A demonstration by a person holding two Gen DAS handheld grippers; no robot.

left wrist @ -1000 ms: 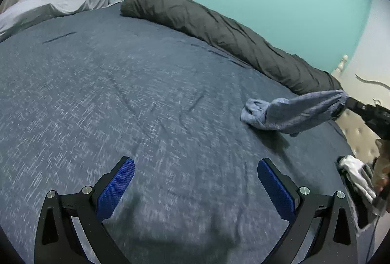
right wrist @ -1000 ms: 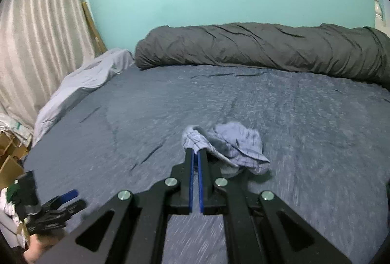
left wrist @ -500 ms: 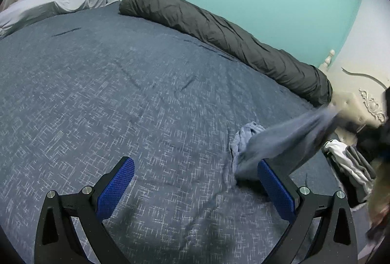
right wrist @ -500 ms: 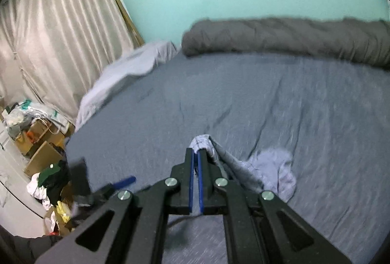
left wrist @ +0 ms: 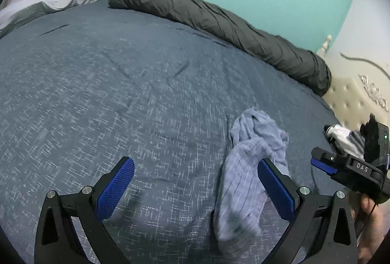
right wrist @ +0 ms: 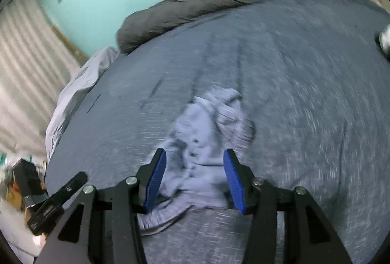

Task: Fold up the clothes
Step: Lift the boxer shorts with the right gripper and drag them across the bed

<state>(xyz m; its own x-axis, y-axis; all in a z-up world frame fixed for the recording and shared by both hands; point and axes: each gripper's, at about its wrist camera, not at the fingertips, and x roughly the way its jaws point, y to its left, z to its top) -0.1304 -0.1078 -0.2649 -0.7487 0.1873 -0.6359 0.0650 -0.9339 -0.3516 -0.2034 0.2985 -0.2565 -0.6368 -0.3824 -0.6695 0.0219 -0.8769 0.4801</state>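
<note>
Pale blue striped garment (left wrist: 251,173) lying crumpled, unfolded, on the dark blue bedspread (left wrist: 121,93); its long axis runs away from the person toward the rolled grey duvet (left wrist: 219,20); left gripper (left wrist: 195,188) empty, jaws wide apart, garment against its right finger; right gripper (right wrist: 195,178) likewise parted and empty, directly over the near end, judged the nearer for the coming grasp.

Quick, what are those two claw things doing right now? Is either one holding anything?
Left gripper: open, holding nothing; the crumpled light-blue garment lies on the bed by its right finger.
Right gripper: open, holding nothing, over the garment.
</note>
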